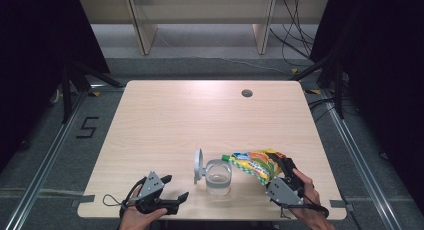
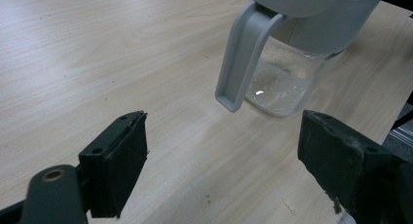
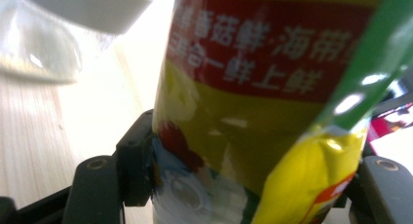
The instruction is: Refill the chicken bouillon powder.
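Note:
A clear glass jar [image 1: 219, 176] with a grey hinged lid [image 1: 198, 165] standing open sits near the table's front edge; in the left gripper view the jar [image 2: 287, 78] and its grey lid arm [image 2: 242, 56] are just ahead of the jaws. A yellow and green seasoning pouch [image 1: 256, 164] is tilted with its top toward the jar's mouth, and my right gripper [image 1: 284, 171] is shut on it. The pouch [image 3: 258, 102] sits between the jaws in the right gripper view. My left gripper [image 1: 172, 187] rests open on the table left of the jar, nothing between its fingers.
The light wood table [image 1: 190, 115] has a round cable hole [image 1: 246, 93] at its far right. Beyond the table stand wooden shelf legs [image 1: 142, 30] and loose cables [image 1: 295, 35] on the floor. A metal rail [image 1: 360, 165] runs along the right side.

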A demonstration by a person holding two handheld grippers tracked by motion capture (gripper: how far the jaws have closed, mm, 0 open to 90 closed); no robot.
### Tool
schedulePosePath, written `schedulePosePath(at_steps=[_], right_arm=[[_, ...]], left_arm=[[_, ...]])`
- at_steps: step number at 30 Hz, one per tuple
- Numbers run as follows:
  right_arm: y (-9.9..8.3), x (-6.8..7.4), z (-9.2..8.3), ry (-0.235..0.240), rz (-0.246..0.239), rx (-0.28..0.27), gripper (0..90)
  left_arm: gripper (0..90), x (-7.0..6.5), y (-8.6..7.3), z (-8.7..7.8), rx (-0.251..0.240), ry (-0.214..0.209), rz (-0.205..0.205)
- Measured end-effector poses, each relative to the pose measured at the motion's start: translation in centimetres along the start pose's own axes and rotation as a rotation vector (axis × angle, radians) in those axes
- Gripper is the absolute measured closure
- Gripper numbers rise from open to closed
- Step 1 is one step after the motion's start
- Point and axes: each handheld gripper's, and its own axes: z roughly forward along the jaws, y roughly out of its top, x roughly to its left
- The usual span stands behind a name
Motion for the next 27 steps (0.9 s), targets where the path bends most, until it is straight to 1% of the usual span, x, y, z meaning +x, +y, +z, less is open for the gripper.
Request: schedulePosePath(at_steps=[1,2,3,4,5,6,7,8,9,10,11,12,13,14,15,16,17,18,19,20,21,22,23,24,25,26,27], right_arm=[[0.1,0.3,-0.1,-0.003,0.018,0.013,34.2],[0.2,0.3,-0.1,-0.003,-0.008,0.014,34.2],[0.3,0.5,-0.2,-0.006,-0.009,0.021,34.3],[0.4,0.4,-0.1,-0.018,-0.066,0.018,34.3],[0.5,0.6,-0.2,-0.031,-0.074,0.039,34.3],[0.7,0.7,-0.2,-0.034,-0.101,0.043,34.3],[0.7,0.8,-0.2,-0.038,-0.107,0.038,34.3],[0.9,0.5,-0.2,-0.040,-0.162,0.023,34.3],[0.9,0.8,-0.2,-0.045,-0.121,0.029,34.3],[1.0,0.6,-0.2,-0.044,-0.151,0.031,34.3],[1.0,0.7,-0.2,-0.050,-0.139,0.033,34.4],[0.9,0.7,-0.3,-0.048,-0.137,0.034,34.3],[1.0,0.8,-0.4,-0.049,-0.135,0.048,34.4],[0.9,0.8,-0.2,-0.055,-0.156,0.041,34.4],[0.9,0.8,-0.2,-0.055,-0.163,0.049,34.4],[0.8,0.8,-0.3,-0.052,-0.157,0.061,34.4],[0.9,0.5,-0.3,-0.060,-0.208,0.047,34.4],[0.9,0.4,-0.3,-0.058,-0.221,0.049,34.4],[0.8,0.7,-0.3,-0.061,-0.176,0.066,34.4],[0.9,0.7,-0.4,-0.063,-0.189,0.073,34.4],[0.8,0.6,-0.3,-0.079,-0.217,0.066,34.4],[1.2,-0.1,-0.3,-0.083,-0.338,0.054,34.4],[0.9,0.7,-0.4,-0.084,-0.229,0.080,34.4],[0.8,0.8,-0.4,-0.087,-0.232,0.086,34.4],[1.0,0.5,-0.5,-0.093,-0.288,0.091,34.4],[0.9,0.8,-0.5,-0.099,-0.278,0.101,34.4],[1.0,0.7,-0.3,-0.091,-0.328,0.095,34.4]], left_arm=[[18.0,0.0,0.0,0.0,0.000,-0.001,-0.001],[18.0,0.0,0.0,0.0,-0.001,-0.001,-0.001],[18.0,0.0,0.0,0.0,-0.004,-0.004,-0.001],[18.0,0.0,0.0,0.0,-0.004,-0.004,0.000],[18.0,0.1,0.0,0.0,-0.003,-0.004,0.001],[18.0,0.1,0.0,0.0,-0.004,-0.003,0.000],[18.1,0.0,0.0,0.0,-0.003,-0.002,-0.004],[18.0,0.1,0.0,0.0,-0.003,-0.002,-0.002],[18.0,0.0,0.0,0.0,0.000,0.000,-0.002],[18.0,0.0,0.0,0.0,-0.001,0.000,-0.001],[18.0,0.0,0.0,0.0,0.000,-0.001,0.004],[18.0,0.0,0.0,0.0,-0.004,-0.004,0.000],[18.0,0.0,0.0,0.0,-0.005,-0.003,0.001],[18.0,0.0,0.0,0.0,-0.004,-0.003,0.002],[18.0,0.1,0.0,0.0,-0.004,-0.002,0.003],[18.0,0.1,0.0,0.0,-0.004,-0.001,0.001],[18.0,0.1,0.0,0.0,-0.005,-0.001,0.001],[18.0,0.1,0.0,0.0,-0.007,-0.001,0.001],[18.0,0.1,0.0,0.0,-0.006,-0.002,0.002],[18.0,0.1,0.0,0.0,-0.006,-0.002,0.002],[18.0,0.1,0.1,0.0,-0.007,0.001,-0.001],[18.0,0.2,0.1,-0.1,0.001,0.004,0.010],[18.0,0.0,0.0,0.0,-0.016,-0.003,-0.009],[18.0,0.0,0.0,0.1,-0.019,-0.005,-0.008],[18.0,0.1,0.1,-0.1,-0.005,-0.002,0.004],[18.0,0.1,0.1,0.0,-0.010,-0.002,-0.003],[18.0,0.0,0.0,0.0,-0.016,-0.003,-0.010]])
